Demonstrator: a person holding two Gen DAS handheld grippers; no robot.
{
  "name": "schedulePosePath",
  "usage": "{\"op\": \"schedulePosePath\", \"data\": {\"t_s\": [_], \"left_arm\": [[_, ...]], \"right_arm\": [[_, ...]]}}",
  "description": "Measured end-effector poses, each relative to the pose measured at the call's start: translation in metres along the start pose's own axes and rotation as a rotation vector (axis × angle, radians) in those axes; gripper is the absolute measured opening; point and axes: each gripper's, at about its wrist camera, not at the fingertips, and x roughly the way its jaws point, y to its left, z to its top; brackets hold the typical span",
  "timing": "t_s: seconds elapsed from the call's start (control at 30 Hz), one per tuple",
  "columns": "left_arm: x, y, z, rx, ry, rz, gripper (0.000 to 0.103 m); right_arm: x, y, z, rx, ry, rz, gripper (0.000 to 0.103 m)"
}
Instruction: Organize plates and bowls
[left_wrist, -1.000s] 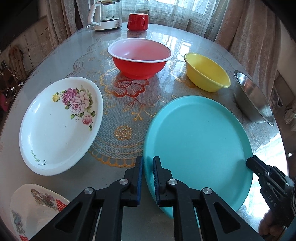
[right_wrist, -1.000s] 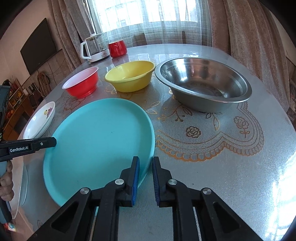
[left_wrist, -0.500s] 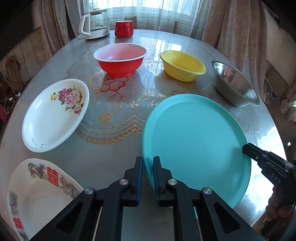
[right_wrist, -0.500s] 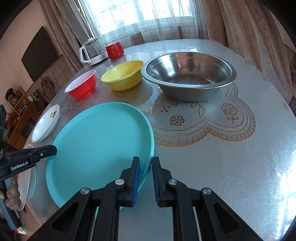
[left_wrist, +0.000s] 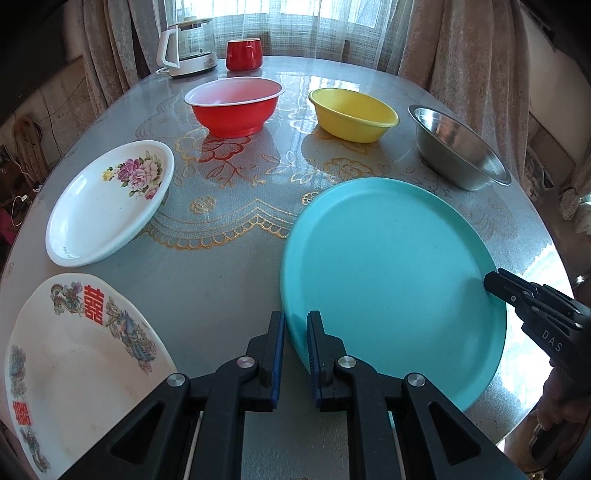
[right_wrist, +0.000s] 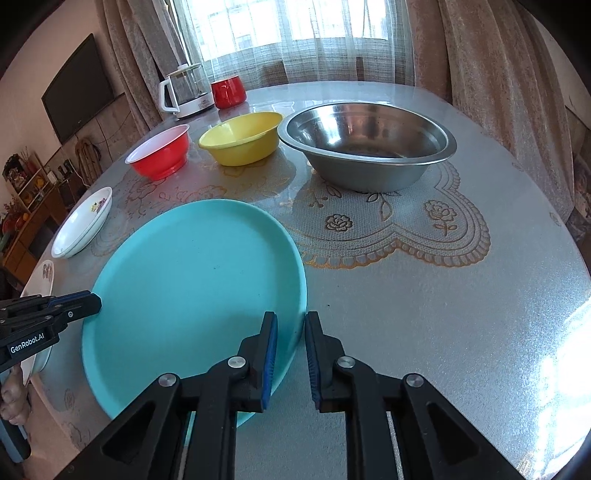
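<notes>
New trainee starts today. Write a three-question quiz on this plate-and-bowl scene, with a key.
1. True or false: both grippers hold the teal plate by its rim.
2. Which bowl stands between the other two? A red bowl B yellow bowl C steel bowl
3. Fill in: the plate nearest the left gripper, apart from the teal one, bears red ____ characters.

Key: 1 true, the left gripper and right gripper each straddle an edge; 2 B; 3 Chinese, on the white plate.
</notes>
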Motion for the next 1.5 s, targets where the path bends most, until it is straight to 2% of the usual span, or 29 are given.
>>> {"op": "schedulePosePath", "data": {"t_s": [0.3,0.53,0.6,0.8,0.93,1.13,1.37,1.5], "left_arm": [[-0.004,-0.002,-0.004,0.016,-0.025,0.019,0.014],[-0.008,0.005,-0.006,-0.028,-0.045,0.006,0.017],[-0.010,0.005,-0.008,-0.025,-0.059,0.018,0.020],[-0.025,0.006,-0.010,0.001,-0.129,0.025,0.020],[-0.040,0.015,-0.012,-0.025,-0.176,0.017,0.020],[-0.049,0.028,-0.017,-0.067,-0.196,0.027,0.020],[-0.060,0.045,-0.022,-0.100,-0.218,0.023,0.020],[-0.066,0.059,-0.022,-0.128,-0.238,0.044,0.022]], "right_arm": [[0.001,0.007,0.000,-0.017,0.008,-0.028,0.027],[0.001,-0.002,0.003,0.041,0.009,-0.040,0.029],[-0.001,-0.006,0.004,0.068,-0.001,-0.049,0.030],[-0.010,-0.008,0.010,0.086,-0.059,-0.077,0.032],[-0.013,0.001,0.015,0.065,-0.084,-0.049,0.032],[-0.015,0.023,0.021,0.024,-0.104,0.002,0.033],[-0.009,0.050,0.026,-0.041,-0.078,0.071,0.034],[-0.003,0.073,0.038,-0.068,-0.058,0.145,0.034]]}}
